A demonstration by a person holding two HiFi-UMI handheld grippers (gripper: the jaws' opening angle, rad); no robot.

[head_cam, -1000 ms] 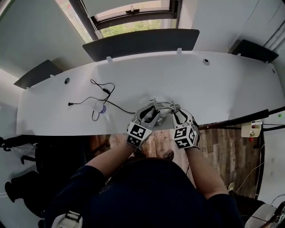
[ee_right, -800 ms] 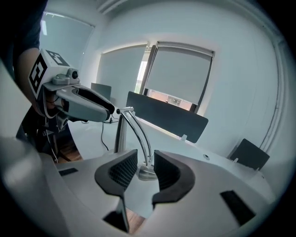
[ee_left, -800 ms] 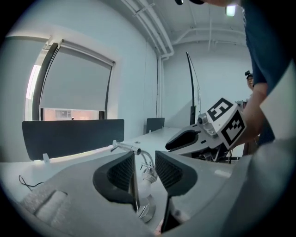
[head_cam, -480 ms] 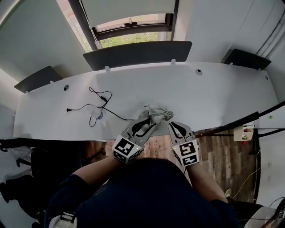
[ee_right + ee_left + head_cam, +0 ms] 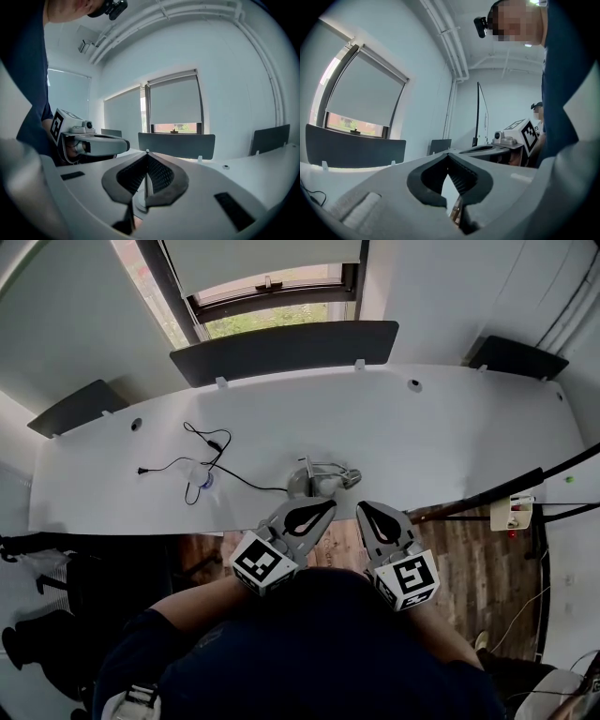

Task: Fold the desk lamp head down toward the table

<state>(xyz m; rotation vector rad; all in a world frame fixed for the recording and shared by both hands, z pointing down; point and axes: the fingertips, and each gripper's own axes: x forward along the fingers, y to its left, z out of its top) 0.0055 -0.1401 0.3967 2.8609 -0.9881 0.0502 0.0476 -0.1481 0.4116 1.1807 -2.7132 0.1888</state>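
We are lifting the left gripper point(image 5: 322, 506) and right gripper point(image 5: 367, 508) off the desk lamp point(image 5: 323, 480), now lying folded on the table point(image 5: 450, 427). Both jaws are pressing together, empty, so the folding is looking done.

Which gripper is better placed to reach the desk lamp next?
Left, marginally: both are shut and empty, but the left gripper ends beside the middle of the desk lamp, the right gripper off its end.
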